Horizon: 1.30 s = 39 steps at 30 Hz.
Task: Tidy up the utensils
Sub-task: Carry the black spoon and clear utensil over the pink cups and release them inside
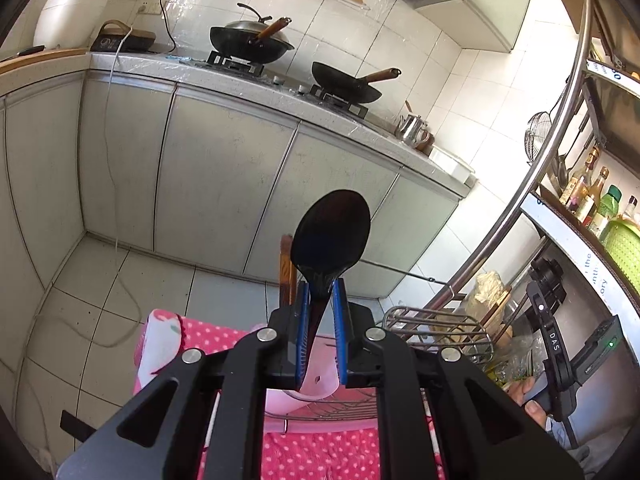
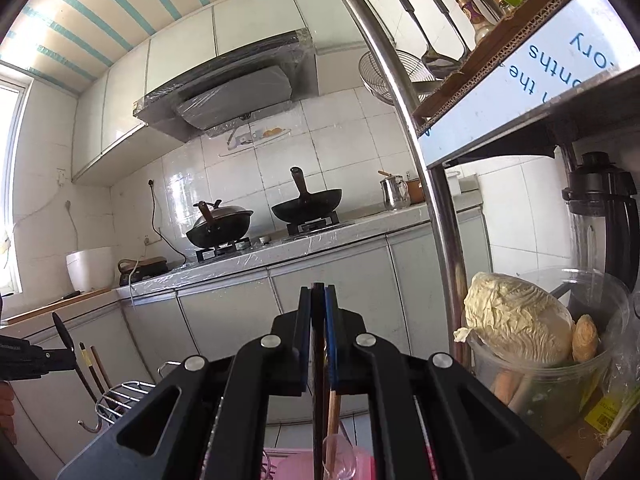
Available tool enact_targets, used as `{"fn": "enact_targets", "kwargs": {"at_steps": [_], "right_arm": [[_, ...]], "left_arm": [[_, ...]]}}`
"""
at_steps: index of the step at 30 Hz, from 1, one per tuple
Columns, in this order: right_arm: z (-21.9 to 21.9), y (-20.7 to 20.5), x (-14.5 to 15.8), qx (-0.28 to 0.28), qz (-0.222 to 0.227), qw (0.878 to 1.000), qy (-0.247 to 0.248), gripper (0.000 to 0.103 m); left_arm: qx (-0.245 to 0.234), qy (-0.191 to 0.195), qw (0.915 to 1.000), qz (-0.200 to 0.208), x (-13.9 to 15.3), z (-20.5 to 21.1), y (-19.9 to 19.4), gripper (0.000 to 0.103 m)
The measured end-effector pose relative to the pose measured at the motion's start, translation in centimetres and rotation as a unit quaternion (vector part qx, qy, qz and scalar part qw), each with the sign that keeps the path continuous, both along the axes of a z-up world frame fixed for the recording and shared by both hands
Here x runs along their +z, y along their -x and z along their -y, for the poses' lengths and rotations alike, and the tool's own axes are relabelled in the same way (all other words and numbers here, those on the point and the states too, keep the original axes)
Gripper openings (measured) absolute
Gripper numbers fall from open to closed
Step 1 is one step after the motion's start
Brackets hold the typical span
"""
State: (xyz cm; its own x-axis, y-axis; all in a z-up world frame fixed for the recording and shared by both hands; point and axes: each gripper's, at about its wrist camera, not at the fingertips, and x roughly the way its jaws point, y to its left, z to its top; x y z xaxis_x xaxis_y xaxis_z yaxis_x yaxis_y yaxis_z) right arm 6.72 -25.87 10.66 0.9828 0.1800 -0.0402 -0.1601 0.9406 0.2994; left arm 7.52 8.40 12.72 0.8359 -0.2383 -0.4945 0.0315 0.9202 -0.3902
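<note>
Glossy dark spoon (image 1: 330, 236); shiny metal wire rack (image 1: 436, 330); soft pink dotted cloth (image 1: 320, 454); glossy white wall tiles (image 1: 360, 40)

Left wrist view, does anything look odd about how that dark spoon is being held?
Slightly. The left gripper pinches the dark spoon low on its neck, so the bowl sticks up above the fingers, tilted a little to the right. Nothing looks spilled or broken on the pink dotted cloth below.
</note>
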Motion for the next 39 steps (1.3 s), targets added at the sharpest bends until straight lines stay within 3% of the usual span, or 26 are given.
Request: {"fn": "enact_targets", "kwargs": {"at_steps": [8, 15, 31, 35, 37, 39], "right_arm": [[0.5, 1.9, -3.1, 0.004, -0.048, 0.999, -0.006, 0.006], [0.9, 1.1, -5.4, 0.014, -0.095, 0.995, -0.018, 0.007], [0.1, -2.2, -6.1, 0.054, -0.158, 0.986, -0.015, 0.007], [0.2, -2.3, -6.6, 0.062, -0.175, 0.982, -0.023, 0.017], [0.4, -2.1, -6.6, 0.063, -0.176, 0.982, -0.031, 0.033], [0.6, -1.8, -6.4, 0.060, -0.174, 0.982, -0.031, 0.036]], "left_arm": [[-0.005, 0.004, 0.9995, -0.032, -2.7, 0.2, 0.2, 0.011], [0.005, 0.007, 0.9984, -0.055, -4.4, -0.5, -0.8, 0.011], [0.003, 0.024, 0.9964, -0.081, -5.7, -0.5, -4.1, 0.011], [0.006, 0.027, 0.9960, -0.085, -5.8, -0.5, -3.9, 0.013], [0.009, 0.029, 0.9956, -0.089, -5.9, -0.8, -3.9, 0.025], [0.013, 0.034, 0.9955, -0.088, -6.0, -1.1, -3.6, 0.035]]}}
